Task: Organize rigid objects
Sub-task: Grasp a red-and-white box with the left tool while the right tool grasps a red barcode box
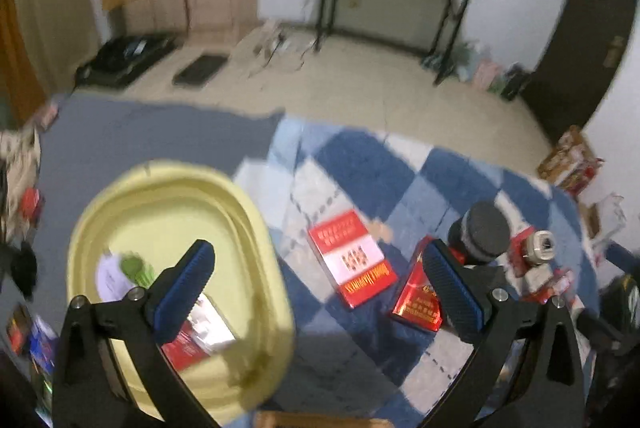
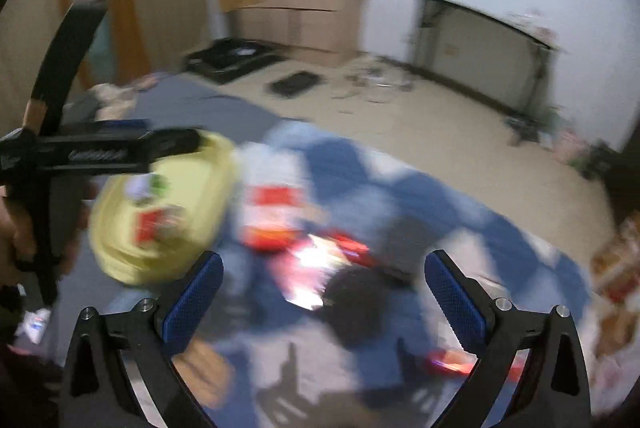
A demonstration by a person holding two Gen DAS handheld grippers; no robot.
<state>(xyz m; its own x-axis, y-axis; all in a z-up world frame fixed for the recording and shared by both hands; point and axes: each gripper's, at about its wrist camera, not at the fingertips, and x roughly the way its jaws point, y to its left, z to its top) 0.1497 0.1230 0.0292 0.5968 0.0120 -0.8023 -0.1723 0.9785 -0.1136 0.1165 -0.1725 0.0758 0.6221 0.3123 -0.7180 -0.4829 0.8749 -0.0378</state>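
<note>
Left wrist view: the left tongs [image 1: 320,292] are seen spread wide, with nothing between the blue pads [image 1: 186,292].
Right wrist view: the right tongs [image 2: 324,302] are also seen spread wide and empty; this view is badly blurred.
Done so far: a red and white box [image 1: 196,340] is seen lying inside the yellow basin [image 1: 256,220], next to a small white and green thing [image 1: 124,272] that cannot be named for sure. It is judged that a small part of the tidying is done.
Left to do: a red and white carton [image 1: 352,260] and a shiny red packet [image 1: 416,304] are still out on the blue checked rug [image 1: 352,155]. A black-capped bottle [image 1: 480,234] and a few small red and white things near it are also still out. It is judged that most of the work is left.
Carton and left tongs: the carton is seen ahead of the tongs, between the lines of the two pads, not touched by either.
Packet and left tongs: the packet lies just beside the right-hand pad and is partly hidden by it.
Basin and left tongs: the basin sits under and behind the left-hand pad.
Things and right tongs: red shapes and a dark round shape are seen between the pads, but too smeared for touching to be told.
Left tool in right view: the other tool [image 2: 96,151] is held over the basin's edge.
</note>
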